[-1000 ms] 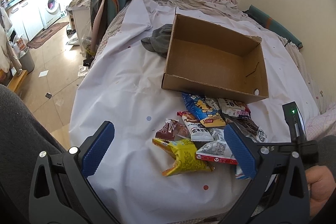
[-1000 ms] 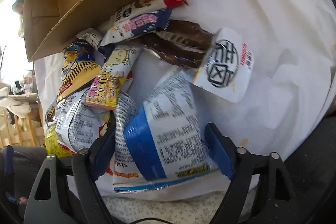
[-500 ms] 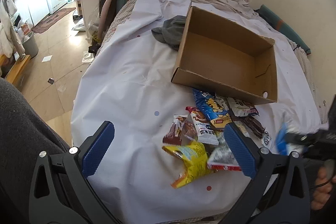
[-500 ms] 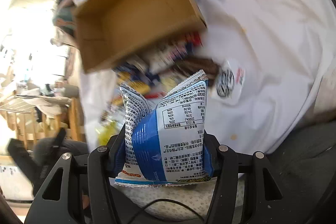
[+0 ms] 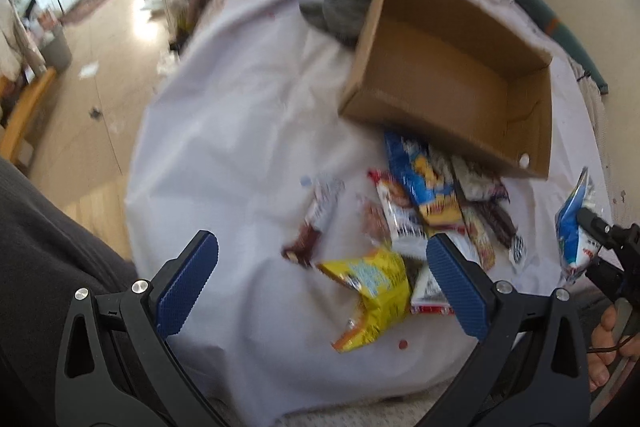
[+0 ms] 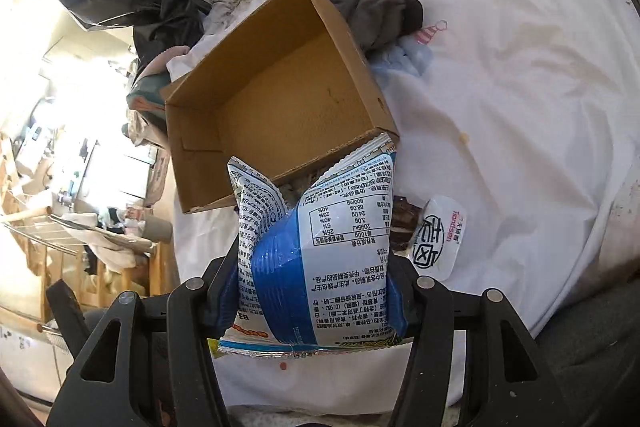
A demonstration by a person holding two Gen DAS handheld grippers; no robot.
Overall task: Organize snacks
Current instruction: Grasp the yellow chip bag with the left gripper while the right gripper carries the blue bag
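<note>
My right gripper (image 6: 316,291) is shut on a blue-and-white snack bag (image 6: 320,247), lifted above the bed in front of the empty cardboard box (image 6: 280,95). The same bag (image 5: 574,231) shows at the right edge of the left wrist view, with the right gripper (image 5: 600,243) behind it. My left gripper (image 5: 320,275) hangs open over the pile of snacks, nothing between its blue pads (image 5: 188,279). A yellow bag (image 5: 368,287) lies just beyond them, with a blue-and-yellow packet (image 5: 424,179) and several more wrappers up to the box (image 5: 452,79).
A white sheet (image 5: 224,155) covers the bed. Grey cloth (image 6: 376,11) lies bunched beside the box. A white round-logo packet (image 6: 438,239) and a brown wrapper (image 6: 404,223) lie right of the held bag. Floor and furniture lie off the bed's left side.
The right gripper closed on the blue-and-white bag and lifted it off the pile, tilting up toward the box. The left gripper dropped closer over the snacks, still open.
</note>
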